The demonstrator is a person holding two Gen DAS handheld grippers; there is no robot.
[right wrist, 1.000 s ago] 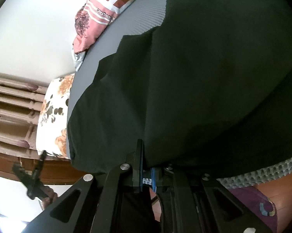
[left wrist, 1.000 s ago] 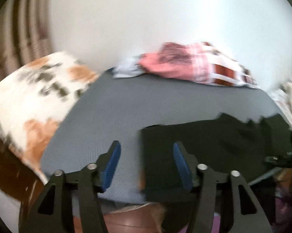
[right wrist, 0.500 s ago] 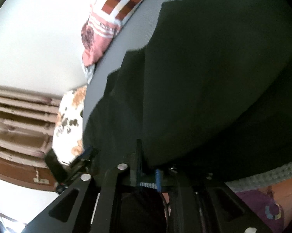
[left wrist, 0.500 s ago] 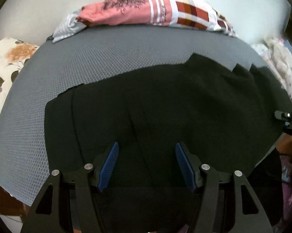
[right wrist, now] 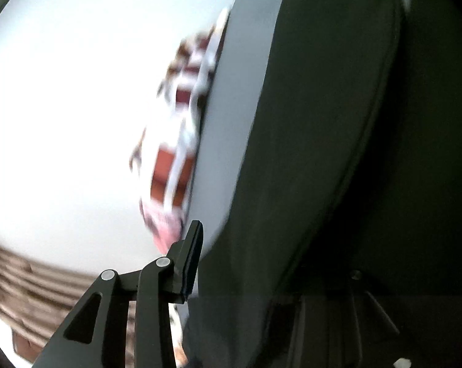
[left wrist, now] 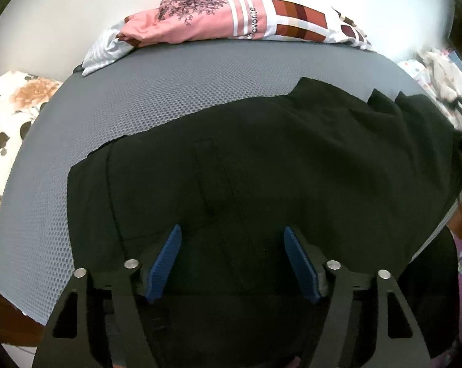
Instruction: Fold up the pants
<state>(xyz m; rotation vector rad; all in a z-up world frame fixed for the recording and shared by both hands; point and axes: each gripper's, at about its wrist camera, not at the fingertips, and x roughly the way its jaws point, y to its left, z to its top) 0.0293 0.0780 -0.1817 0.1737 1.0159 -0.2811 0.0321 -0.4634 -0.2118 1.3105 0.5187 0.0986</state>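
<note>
In your left wrist view, the left hand-held gripper (left wrist: 232, 260) hovers with fingers spread apart over the black pants (left wrist: 261, 165), which lie flat on the grey mat (left wrist: 169, 86). Your right wrist view is blurred; the right hand-held gripper (right wrist: 271, 263) is half hidden by dark cloth, so I cannot tell its state.

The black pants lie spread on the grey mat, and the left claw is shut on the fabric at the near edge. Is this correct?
Not quite. In the left wrist view the left claw is open: its blue pads stand wide apart over the black pants, gripping nothing. The rest holds: the pants lie spread on the grey mat.
</note>
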